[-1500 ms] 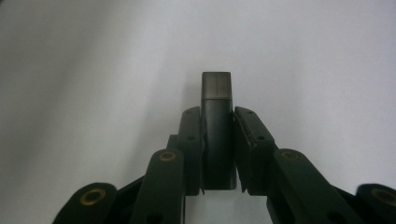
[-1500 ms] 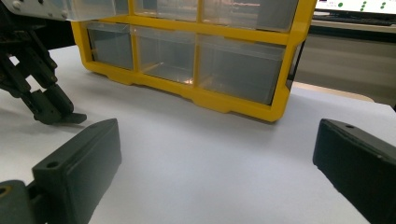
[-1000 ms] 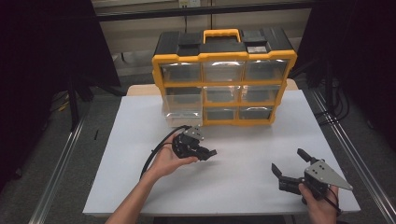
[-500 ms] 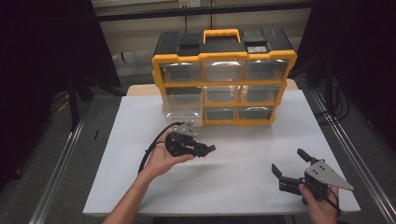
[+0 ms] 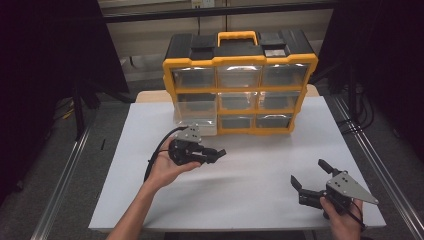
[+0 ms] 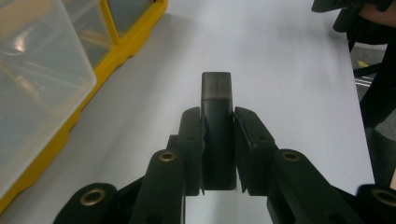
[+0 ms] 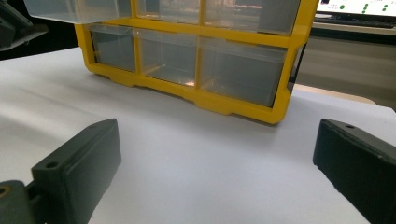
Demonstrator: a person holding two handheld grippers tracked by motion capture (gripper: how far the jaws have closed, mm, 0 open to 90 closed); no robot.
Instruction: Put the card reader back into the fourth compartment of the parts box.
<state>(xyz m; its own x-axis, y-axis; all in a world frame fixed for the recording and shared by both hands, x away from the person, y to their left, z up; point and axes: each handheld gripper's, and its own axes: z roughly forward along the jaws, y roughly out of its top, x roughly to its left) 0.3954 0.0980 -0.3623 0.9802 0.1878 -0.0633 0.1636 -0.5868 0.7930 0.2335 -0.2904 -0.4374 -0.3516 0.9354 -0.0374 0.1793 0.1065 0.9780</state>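
Observation:
A yellow and black drawer organizer (image 5: 240, 90) stands at the back of the white table, its frame (image 7: 201, 98) close ahead in the right gripper view. One clear drawer (image 5: 196, 111) in the middle row at the left is pulled out. In front of that drawer my left gripper (image 5: 216, 152) hovers above the table, shut on a small dark block (image 6: 216, 93). The block sticks out past the pads (image 6: 191, 140). My right gripper (image 5: 308, 171) rests near the front right corner, open with nothing between its fingers (image 7: 79, 163).
The white tabletop (image 5: 260, 165) stretches between the two grippers. The pulled-out clear drawer (image 6: 37, 79) lies just left of the left gripper's jaws. Dark floor and metal rails (image 5: 65, 170) flank the table. A cable (image 5: 155, 155) trails from the left gripper.
The left hand has lifted a little and drifted left toward the organizer, still holding the dark block. The right gripper has stayed where it was.

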